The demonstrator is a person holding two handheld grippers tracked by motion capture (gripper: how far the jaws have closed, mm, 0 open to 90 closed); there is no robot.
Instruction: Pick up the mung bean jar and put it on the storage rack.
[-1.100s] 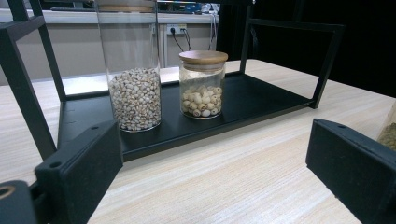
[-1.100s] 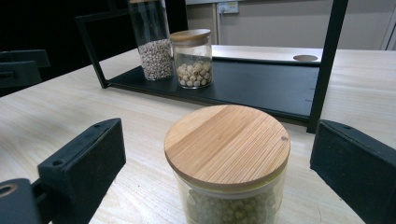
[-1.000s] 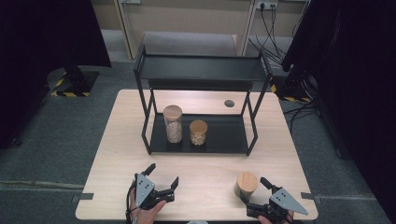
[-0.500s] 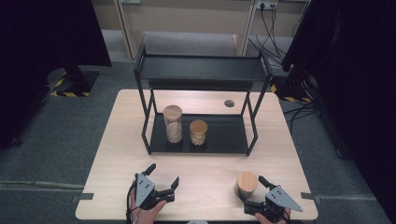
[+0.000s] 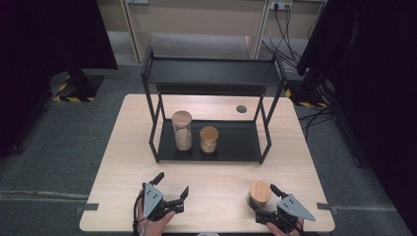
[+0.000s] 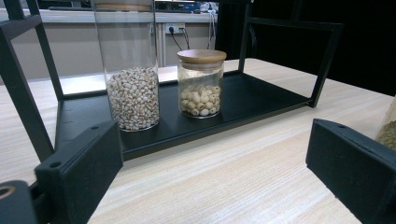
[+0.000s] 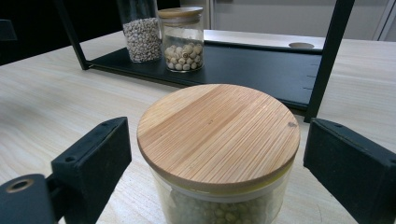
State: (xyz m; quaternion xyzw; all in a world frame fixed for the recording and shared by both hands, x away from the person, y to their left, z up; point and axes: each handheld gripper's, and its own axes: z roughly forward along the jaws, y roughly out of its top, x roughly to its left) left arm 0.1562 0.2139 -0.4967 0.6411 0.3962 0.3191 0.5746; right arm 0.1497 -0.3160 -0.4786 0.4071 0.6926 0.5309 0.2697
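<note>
Your right gripper [image 5: 264, 200] has the jar of green peas [image 7: 218, 154] sitting right between its jaws, bamboo lid up, but the pads aren't on the glass, there's a visible gap on both sides in the right gripper view. The jaws have just been closing in on it, so right now they stand apart with the jar in the middle, not clamped. That jar stands upright on the wooden table [image 5: 123, 147], at the near right edge, just ahead of your right hand [image 5: 282, 227]. Straight past it from that claw is the black shelf rack [image 5: 213, 73], well apart from the jar, and on its bottom tray stand the tall jar of small pale grains [image 7: 140, 29] and, just beside it, the short jar of round pale seeds [image 7: 183, 39]. Your left gripper [image 5: 171, 186] is over at the near left, jaws spread wide with nothing between them but bare tabletop, pointing at the same two jars on the tray, well short of the rack.
</note>
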